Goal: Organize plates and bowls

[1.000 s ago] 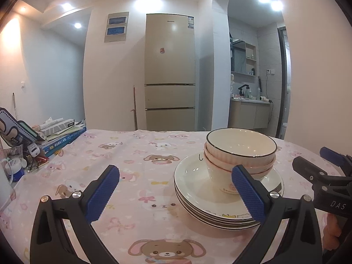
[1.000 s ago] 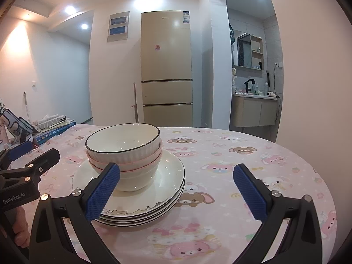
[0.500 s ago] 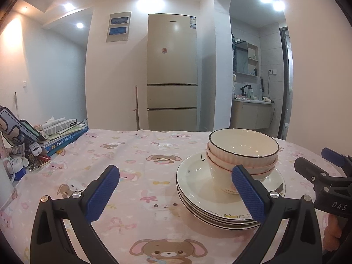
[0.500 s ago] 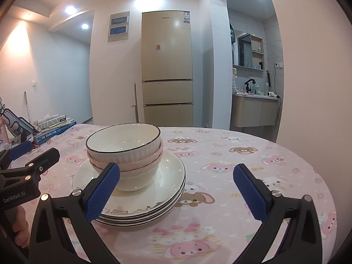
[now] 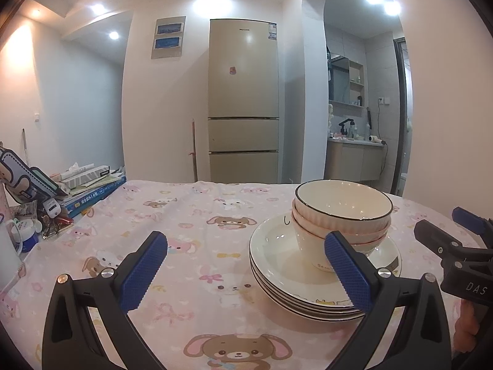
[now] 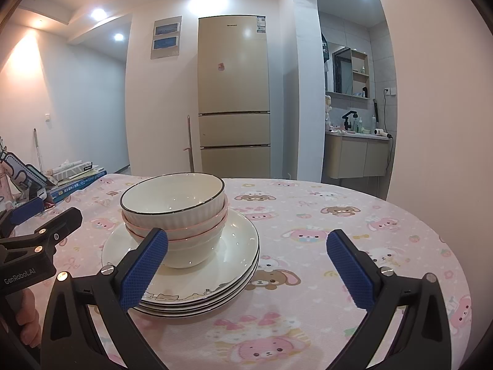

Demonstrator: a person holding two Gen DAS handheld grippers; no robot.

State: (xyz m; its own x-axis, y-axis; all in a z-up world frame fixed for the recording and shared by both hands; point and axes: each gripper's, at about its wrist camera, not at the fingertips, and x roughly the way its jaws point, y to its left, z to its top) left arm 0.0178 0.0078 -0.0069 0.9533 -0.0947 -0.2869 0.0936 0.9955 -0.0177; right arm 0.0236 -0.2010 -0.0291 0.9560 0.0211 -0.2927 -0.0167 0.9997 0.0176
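Observation:
A stack of several cream plates (image 5: 277,265) (image 6: 237,240) lies on the pink cartoon tablecloth. Nested cream and pink bowls (image 5: 342,212) (image 6: 172,206) stand on top of it. My left gripper (image 5: 246,268) is open and empty, low over the table, with the stack just ahead to the right of it. My right gripper (image 6: 246,268) is open and empty, with the stack ahead to its left. Each gripper shows at the edge of the other's view, the right one (image 5: 456,246) and the left one (image 6: 34,225).
Books and boxes (image 5: 89,188) are piled at the table's far left, with small clutter and a jar (image 5: 27,231) nearer. A beige fridge (image 5: 243,101) stands behind the table. The round table's edge (image 6: 443,240) curves down the right.
The left view has drifted slightly, so the stack sits a little further right in it. The right gripper, plates and bowls have not moved.

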